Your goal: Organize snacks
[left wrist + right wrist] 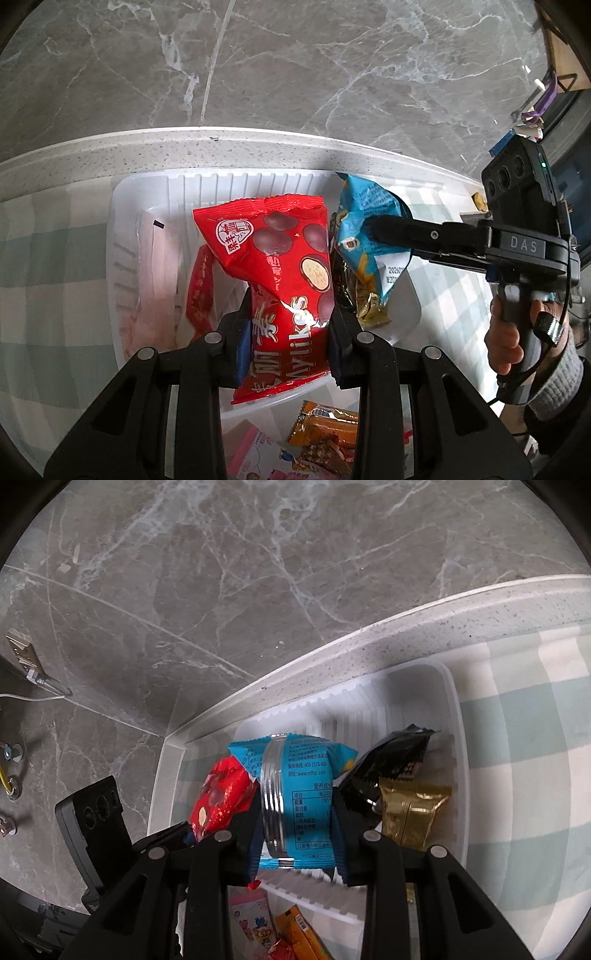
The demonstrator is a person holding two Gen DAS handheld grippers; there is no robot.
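Observation:
My left gripper (290, 332) is shut on a red Mylikes snack bag (284, 266) and holds it over the white plastic bin (122, 236). My right gripper (295, 812) is shut on a blue snack bag (295, 775), also over the bin (454, 738). In the left wrist view the right gripper (373, 229) comes in from the right with the blue bag (365, 218). In the right wrist view the red bag (221, 794) shows at the left. A black packet (388, 764) and a gold packet (413, 812) lie in the bin.
The bin sits on a green-and-white checked cloth (48, 258) near the counter's speckled edge (221, 147), with grey marble floor beyond. Another red packet (199, 295) lies in the bin. An orange packet (325, 432) and a pink packet (255, 454) lie on the cloth near me.

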